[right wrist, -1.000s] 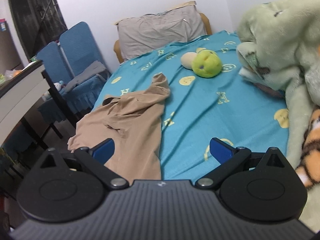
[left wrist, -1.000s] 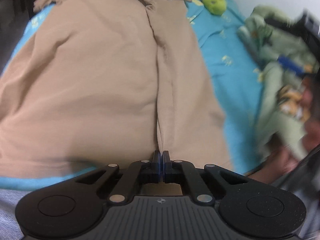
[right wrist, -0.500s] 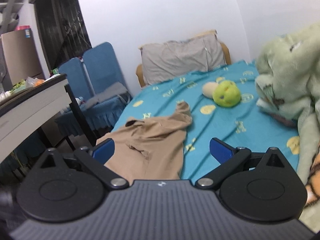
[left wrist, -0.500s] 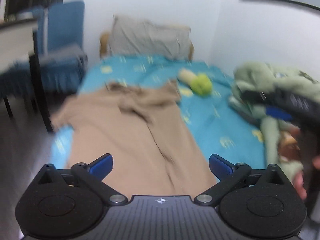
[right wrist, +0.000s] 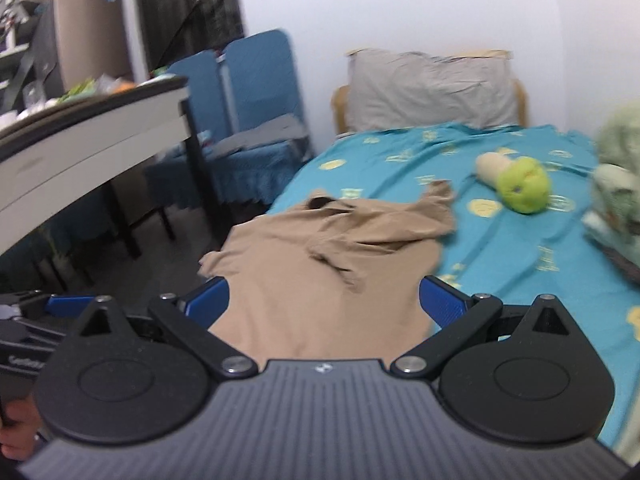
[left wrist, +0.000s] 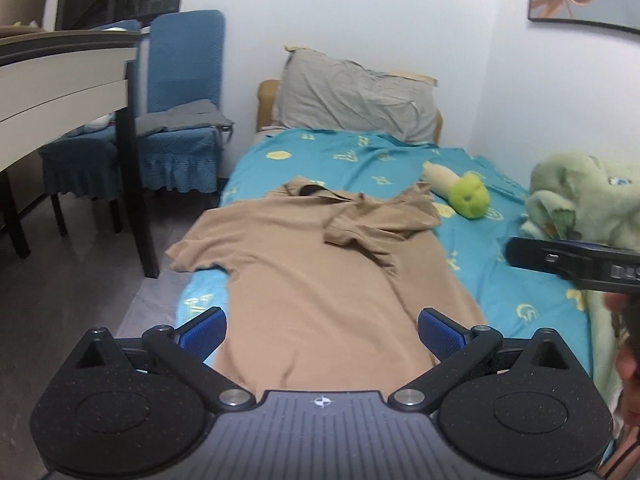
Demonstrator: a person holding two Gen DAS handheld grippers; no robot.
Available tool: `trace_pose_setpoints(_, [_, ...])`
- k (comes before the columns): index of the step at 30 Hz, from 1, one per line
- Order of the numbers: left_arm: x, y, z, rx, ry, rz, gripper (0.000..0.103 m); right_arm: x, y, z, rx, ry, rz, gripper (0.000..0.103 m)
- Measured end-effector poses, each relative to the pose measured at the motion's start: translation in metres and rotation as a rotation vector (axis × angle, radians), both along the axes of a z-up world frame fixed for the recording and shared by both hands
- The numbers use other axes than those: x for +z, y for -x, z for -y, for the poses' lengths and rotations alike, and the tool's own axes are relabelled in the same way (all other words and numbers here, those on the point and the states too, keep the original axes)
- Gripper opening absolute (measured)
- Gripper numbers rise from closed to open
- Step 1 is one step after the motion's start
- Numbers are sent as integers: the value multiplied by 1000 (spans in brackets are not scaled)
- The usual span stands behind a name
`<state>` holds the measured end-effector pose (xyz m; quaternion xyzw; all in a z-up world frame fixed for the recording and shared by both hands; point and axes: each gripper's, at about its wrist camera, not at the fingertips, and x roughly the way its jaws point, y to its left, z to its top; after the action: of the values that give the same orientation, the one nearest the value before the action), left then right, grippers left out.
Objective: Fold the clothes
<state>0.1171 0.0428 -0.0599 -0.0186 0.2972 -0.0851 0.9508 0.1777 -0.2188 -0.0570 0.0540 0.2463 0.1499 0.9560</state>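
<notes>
a bed (left wrist: 352, 160) in a teal sheet carries a tan shirt (left wrist: 320, 280), green plush toy (left wrist: 468, 196) and grey pillow (left wrist: 352, 96).

place: home bedroom | signs: bed (left wrist: 500, 300), pillow (left wrist: 356, 96), plush toy (left wrist: 468, 196)

**Few legible marks, most cut off or blurred**

On the right gripper's black body (left wrist: 576, 268), seen at 3 o'clock in the left wrist view, white letters start "DJS" and run off the frame edge. On the left gripper's body (right wrist: 20, 360), at 9 o'clock in the right wrist view, small white print is too blurred to read. The teal bedsheet (left wrist: 520, 292) carries yellow letter-like shapes and round faces; one near 12 o'clock looks like an "H", the others cannot be told.
</notes>
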Motion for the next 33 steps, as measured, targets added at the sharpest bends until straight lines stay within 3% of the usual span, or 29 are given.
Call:
trace_pose_setpoints(5, [-8, -7, -28, 36, -30, -20, 103, -9, -60, -70, 141, 105, -30, 103])
trace_pose_setpoints(13, [-40, -28, -86, 160, 162, -140, 103, -53, -189, -183, 315, 134, -115, 103])
trace_pose_setpoints(16, [-51, -34, -102, 203, 236, -169, 103, -74, -232, -231, 397, 165, -154, 93])
trace_pose_setpoints(18, [-59, -38, -112, 234, 269, -189, 103, -91, -253, -263, 459, 215, -171, 87])
trace_pose_setpoints(25, [-77, -46, -129, 268, 325, -232, 102, -151, -295, -330, 563, 446, -215, 84])
trace_pose_setpoints(26, [-79, -47, -129, 267, 324, -235, 102, -153, -295, -334, 566, 483, -211, 79])
trace_pose_setpoints(28, [-83, -51, -127, 266, 319, -250, 102, -157, -294, -343, 571, 558, -204, 52])
trace_pose_setpoints(29, [-85, -52, -127, 268, 316, -257, 102, -159, -294, -347, 573, 596, -200, 25])
trace_pose_setpoints(30, [-86, -53, -126, 270, 314, -264, 102, -157, -295, -347, 548, 603, -202, 12])
trace_pose_setpoints(33, [-88, -54, -125, 276, 313, -266, 102, -139, -297, -335, 485, 533, -163, 11])
